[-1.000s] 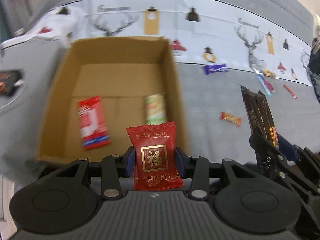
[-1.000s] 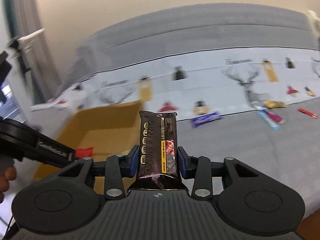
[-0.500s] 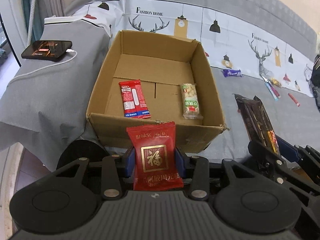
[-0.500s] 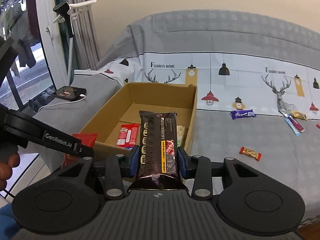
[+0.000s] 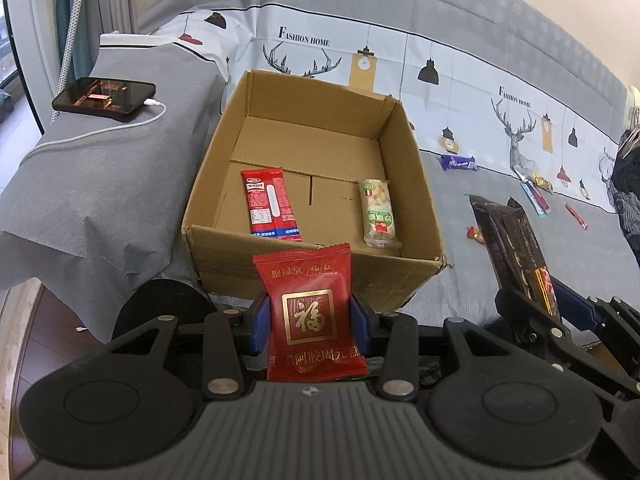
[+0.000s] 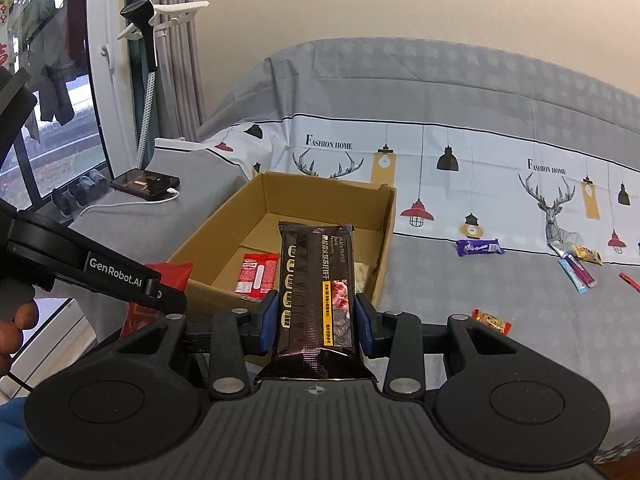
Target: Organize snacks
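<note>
My left gripper (image 5: 310, 320) is shut on a red snack packet (image 5: 310, 312), held just in front of the near wall of an open cardboard box (image 5: 400, 276). Inside the box lie a red wafer pack (image 5: 270, 204) and a green-labelled nut pack (image 5: 378, 212). My right gripper (image 6: 316, 320) is shut on a dark brown biscuit bar (image 6: 316, 284), which also shows in the left wrist view (image 5: 514, 248), to the right of the box (image 6: 384, 240).
Loose snacks lie on the grey sofa cover right of the box: a purple bar (image 6: 478, 247), a small orange candy (image 6: 491, 321), blue and pink sticks (image 6: 576, 274). A phone (image 5: 104, 96) on a charging cable rests on the armrest at the left.
Both grippers have pulled back and up from the box, still holding their snacks. The view has steadied and shows the whole box and the armrest.
</note>
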The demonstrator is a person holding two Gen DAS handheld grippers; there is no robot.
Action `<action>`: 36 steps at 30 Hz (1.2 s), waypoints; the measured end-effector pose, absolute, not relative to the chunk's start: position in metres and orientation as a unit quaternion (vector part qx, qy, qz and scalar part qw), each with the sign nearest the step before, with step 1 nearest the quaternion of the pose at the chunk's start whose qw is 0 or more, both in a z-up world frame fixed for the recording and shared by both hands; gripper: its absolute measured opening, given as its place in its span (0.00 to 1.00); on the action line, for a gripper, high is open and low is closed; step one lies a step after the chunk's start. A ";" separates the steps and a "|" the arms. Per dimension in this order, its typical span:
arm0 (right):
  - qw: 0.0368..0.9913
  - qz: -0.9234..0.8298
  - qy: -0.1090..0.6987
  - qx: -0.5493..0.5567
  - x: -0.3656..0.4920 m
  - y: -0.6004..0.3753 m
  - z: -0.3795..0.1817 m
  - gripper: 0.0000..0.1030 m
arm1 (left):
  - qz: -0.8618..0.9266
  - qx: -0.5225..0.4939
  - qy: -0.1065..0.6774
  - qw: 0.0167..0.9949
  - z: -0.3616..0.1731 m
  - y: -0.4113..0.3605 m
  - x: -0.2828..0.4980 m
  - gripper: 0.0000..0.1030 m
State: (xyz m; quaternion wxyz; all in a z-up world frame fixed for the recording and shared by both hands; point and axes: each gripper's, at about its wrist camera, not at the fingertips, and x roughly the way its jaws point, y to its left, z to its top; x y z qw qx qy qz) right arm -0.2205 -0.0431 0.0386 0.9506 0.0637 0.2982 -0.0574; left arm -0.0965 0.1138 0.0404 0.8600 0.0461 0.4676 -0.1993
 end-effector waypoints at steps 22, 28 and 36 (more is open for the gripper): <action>0.946 -0.057 0.311 0.069 -0.214 -0.046 0.035 0.40 | -0.199 0.051 0.473 0.857 0.038 0.110 -0.094 0.45; 0.944 -0.058 0.316 0.072 -0.211 -0.047 0.032 0.40 | -0.199 0.051 0.475 0.856 0.036 0.109 -0.093 0.45; 0.941 -0.058 0.324 0.073 -0.206 -0.048 0.028 0.40 | -0.198 0.051 0.480 0.853 0.032 0.109 -0.086 0.45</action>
